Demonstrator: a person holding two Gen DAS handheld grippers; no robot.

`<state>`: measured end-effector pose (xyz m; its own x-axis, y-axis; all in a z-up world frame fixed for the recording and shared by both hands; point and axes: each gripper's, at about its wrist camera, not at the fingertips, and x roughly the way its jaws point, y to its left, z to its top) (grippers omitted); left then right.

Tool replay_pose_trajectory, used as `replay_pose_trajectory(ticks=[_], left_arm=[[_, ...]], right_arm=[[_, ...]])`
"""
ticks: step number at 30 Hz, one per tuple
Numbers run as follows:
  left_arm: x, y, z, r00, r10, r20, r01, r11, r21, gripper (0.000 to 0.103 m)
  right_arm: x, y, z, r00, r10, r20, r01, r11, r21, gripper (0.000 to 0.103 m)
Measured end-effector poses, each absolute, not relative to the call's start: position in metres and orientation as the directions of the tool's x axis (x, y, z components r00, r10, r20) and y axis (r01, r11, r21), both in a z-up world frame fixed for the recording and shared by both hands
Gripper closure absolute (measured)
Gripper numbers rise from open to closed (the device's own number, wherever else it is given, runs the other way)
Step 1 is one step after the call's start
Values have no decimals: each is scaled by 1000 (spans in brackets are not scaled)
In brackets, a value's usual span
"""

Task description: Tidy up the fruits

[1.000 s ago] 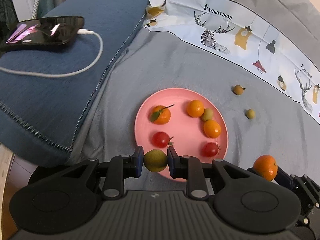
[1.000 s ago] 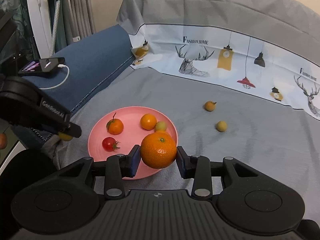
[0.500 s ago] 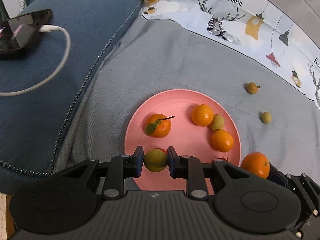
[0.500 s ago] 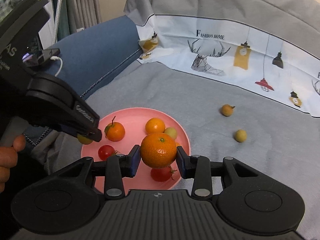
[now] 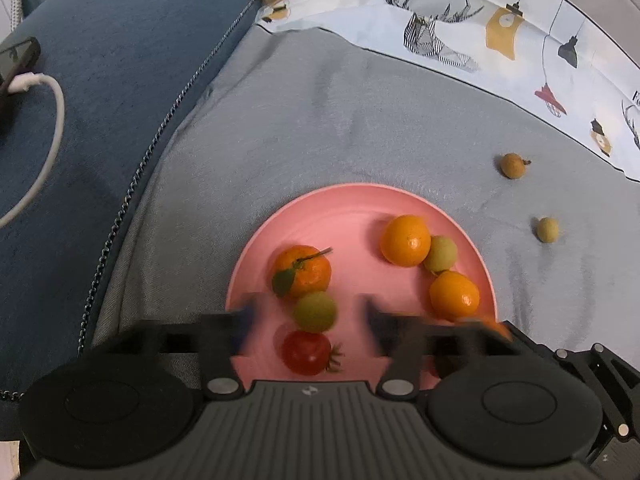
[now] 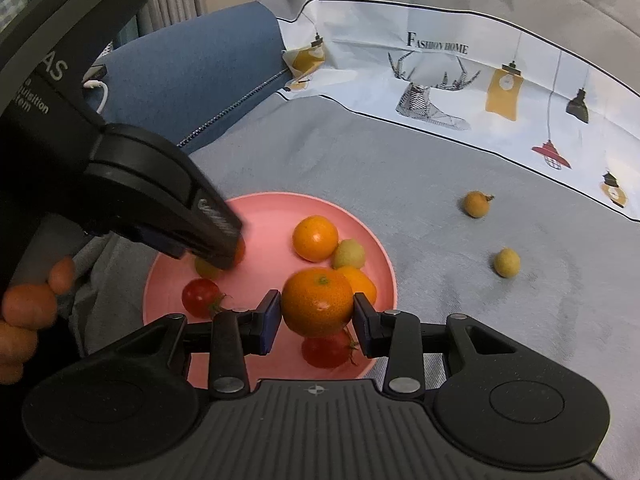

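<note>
A pink plate (image 5: 352, 208) lies on the grey cloth and holds several oranges, green fruits and tomatoes. My left gripper (image 5: 308, 312) is open over the plate's near side, its fingers blurred. A small green fruit (image 5: 315, 312) lies free between them, beside a leafy orange (image 5: 302, 270) and a tomato (image 5: 306, 352). My right gripper (image 6: 316, 314) is shut on a large orange (image 6: 317, 307) and holds it above the plate (image 6: 280, 212), over a tomato (image 6: 326, 350). Two small fruits (image 5: 513, 165) (image 5: 547, 229) lie on the cloth to the right.
A blue cushion (image 5: 100, 100) at the left carries a phone (image 5: 16, 56) with a white cable. A printed cloth (image 5: 500, 32) runs along the back. The left gripper's body (image 6: 132, 184) covers the plate's left side in the right wrist view.
My left gripper has opened and let go of the green fruit, which now lies on the plate. My right gripper has moved over the plate with the orange.
</note>
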<state>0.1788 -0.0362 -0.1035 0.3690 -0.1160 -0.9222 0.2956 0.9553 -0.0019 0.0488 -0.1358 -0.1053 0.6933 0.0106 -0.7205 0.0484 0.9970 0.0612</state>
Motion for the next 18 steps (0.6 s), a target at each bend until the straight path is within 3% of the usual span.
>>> replay_pose_trajectory(ticks=[1,3,5,12,18], left_arm=[[177,-36,-100,392,-108,-913,290,957,11,0],[171,-34,-93,428,-117,-896,296,955,17,0],[167,-32,-87,421,-119,-899,308,951,18,0],[119,1,-68,432,-76,-898,292,954,60,0],[74,35,-66,444,-11,-896,264,957,118,0]], right_arm=[[49,-135,-102,695,15,-719,39,998,58,56],[46,-133,-94,708,5,-707,38,998,45,29],[39,-132,-86,716,4,-699,37,998,43,18],[-9,-131,-74,650,20,-759,75,993,90,9],[-50,-128,-53,687,-66,-724,128,991,31,6]])
